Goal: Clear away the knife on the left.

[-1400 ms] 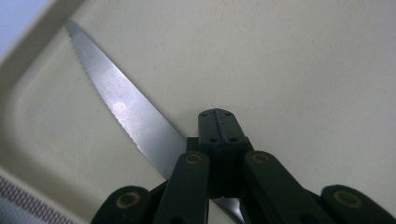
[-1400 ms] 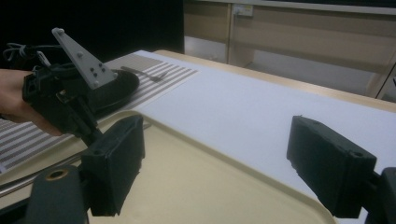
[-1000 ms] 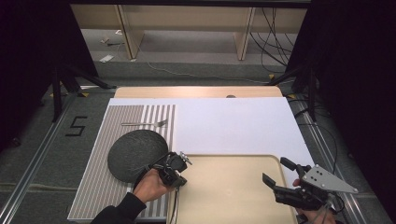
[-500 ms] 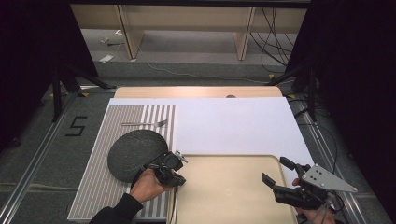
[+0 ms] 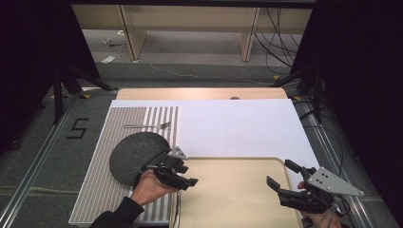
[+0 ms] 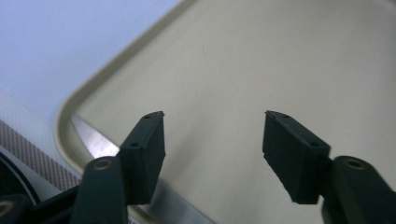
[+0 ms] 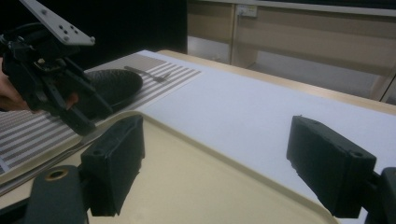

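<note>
A: What does the left gripper [image 5: 183, 176] look like?

B: Black all over, boxy, with a small grey three-cornered plate on top. In its own view the two jaws are matte black blocks with small holes in their faces, fixed on arms with brass-coloured pivot rings.

A: And the hand [image 5: 151, 186] behind it?

B: It comes out of a dark sleeve [image 5: 116, 217].

A: The right gripper [image 5: 284, 180]?

B: The same black build, with a larger grey triangular plate dotted with small screw holes. A thin cable loops beneath it. Its jaws are chunky black blocks too, one arm showing a brass ring.
</note>
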Demonstrator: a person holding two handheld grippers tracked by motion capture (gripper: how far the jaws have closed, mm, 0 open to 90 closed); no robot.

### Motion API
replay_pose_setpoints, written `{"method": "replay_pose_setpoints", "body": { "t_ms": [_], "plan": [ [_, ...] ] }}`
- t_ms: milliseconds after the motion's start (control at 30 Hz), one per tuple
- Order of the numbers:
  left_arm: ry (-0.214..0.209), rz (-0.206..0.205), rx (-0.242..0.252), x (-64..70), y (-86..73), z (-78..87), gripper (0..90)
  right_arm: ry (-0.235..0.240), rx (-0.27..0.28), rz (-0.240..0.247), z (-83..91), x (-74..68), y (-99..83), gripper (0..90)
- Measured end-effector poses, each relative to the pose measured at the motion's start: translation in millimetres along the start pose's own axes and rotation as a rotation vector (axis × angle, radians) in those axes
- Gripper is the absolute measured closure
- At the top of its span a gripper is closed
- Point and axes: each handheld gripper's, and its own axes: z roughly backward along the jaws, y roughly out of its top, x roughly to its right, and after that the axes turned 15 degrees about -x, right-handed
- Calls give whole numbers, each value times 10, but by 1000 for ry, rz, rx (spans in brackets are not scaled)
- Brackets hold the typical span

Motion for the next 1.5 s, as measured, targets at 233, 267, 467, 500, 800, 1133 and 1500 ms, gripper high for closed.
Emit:
{"method": "replay_pose_setpoints", "body": {
  "t_ms": [233, 267, 467, 500, 800, 1133, 1500],
  "plan": [
    [-25, -33, 153, 40, -28, 129, 296, 5, 4, -6, 2, 3, 1, 200],
    [-26, -32, 166, 45, -31, 143, 289, 6, 4, -7, 3, 3, 1, 200],
    [-27, -41, 281, 73, -72, 262, 245, 9, 11, -9, 4, 6, 1, 200],
    [-27, -46, 295, 75, -80, 277, 238, 9, 10, -12, 4, 5, 1, 200],
    [-20, -51, 387, 100, -149, 387, 201, 10, 13, -12, 10, 3, 1, 199],
    [-1, -59, 446, 97, -265, 503, 193, 7, 13, -9, 14, 2, 0, 198],
    [22, -63, 480, 120, -368, 533, 193, 6, 16, -13, 15, 4, -4, 197]
  ]
}}
